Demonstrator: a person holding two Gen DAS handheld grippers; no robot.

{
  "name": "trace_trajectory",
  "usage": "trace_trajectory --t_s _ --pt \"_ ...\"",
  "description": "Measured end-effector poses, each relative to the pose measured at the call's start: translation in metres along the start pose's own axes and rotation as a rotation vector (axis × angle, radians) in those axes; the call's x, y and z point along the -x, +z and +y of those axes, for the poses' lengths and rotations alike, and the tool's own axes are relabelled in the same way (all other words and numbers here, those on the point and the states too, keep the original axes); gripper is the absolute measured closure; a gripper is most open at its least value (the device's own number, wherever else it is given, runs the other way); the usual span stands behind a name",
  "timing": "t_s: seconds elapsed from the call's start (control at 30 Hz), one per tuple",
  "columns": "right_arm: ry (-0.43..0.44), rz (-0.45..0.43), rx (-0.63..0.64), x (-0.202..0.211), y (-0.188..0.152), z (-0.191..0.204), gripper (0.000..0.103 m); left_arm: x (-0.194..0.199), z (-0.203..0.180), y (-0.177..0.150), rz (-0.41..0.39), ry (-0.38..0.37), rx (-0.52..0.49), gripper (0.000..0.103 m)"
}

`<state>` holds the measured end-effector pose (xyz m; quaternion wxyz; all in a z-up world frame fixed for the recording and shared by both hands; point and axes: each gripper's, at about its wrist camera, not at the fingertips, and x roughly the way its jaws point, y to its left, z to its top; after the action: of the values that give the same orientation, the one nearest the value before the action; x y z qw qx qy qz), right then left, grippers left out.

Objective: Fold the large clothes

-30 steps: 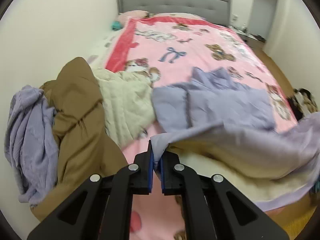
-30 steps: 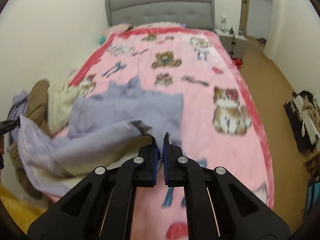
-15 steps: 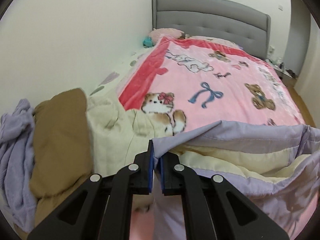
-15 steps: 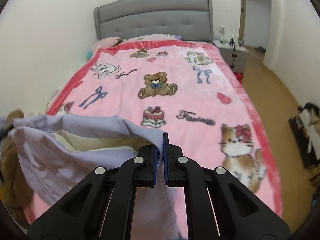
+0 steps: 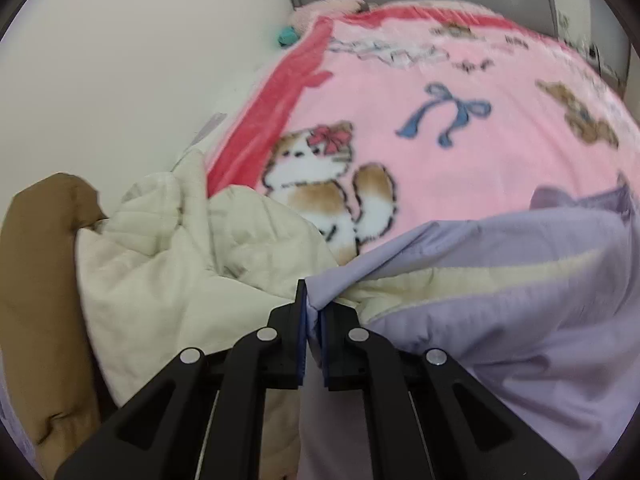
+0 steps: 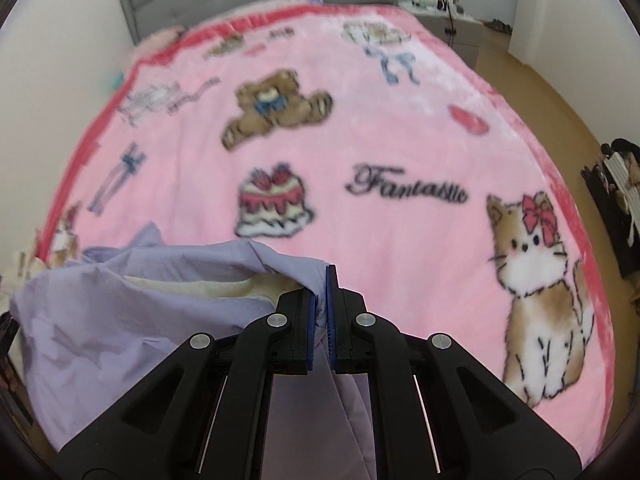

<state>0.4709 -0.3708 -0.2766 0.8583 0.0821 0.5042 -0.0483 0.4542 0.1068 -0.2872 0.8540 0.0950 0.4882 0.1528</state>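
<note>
Both tongs — L [image 5: 313, 312], R [image 6: 320, 300] — pinch lilac jacket [image 5: 500, 280] over pink blanket [image 6: 360, 140].

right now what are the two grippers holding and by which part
Both hold the same lavender garment. The left gripper is shut on one corner of its edge, and the right gripper is shut on the opposite corner, with the cloth stretched between them.

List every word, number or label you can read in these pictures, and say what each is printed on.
"Fantastic" in black script, on the pink blanket, right wrist view.
Small script near the blanket's head end, both views: too blurred to read.
No readable text on the lilac garment or the other clothes.
</note>
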Motion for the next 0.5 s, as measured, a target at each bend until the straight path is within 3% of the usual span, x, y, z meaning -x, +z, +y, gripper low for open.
trace_trajectory --t_s 0.23,0.5 --pt "-0.101 0.139 0.091 -0.065 -0.018 0.018 0.098 -0.033 -0.022 -0.009 0.049 0.018 -0.132 0.098" --pt "-0.12 0.173 0.091 -0.077 -0.018 0.019 0.094 -0.049 -0.034 -0.008 0.073 0.034 -0.19 0.098"
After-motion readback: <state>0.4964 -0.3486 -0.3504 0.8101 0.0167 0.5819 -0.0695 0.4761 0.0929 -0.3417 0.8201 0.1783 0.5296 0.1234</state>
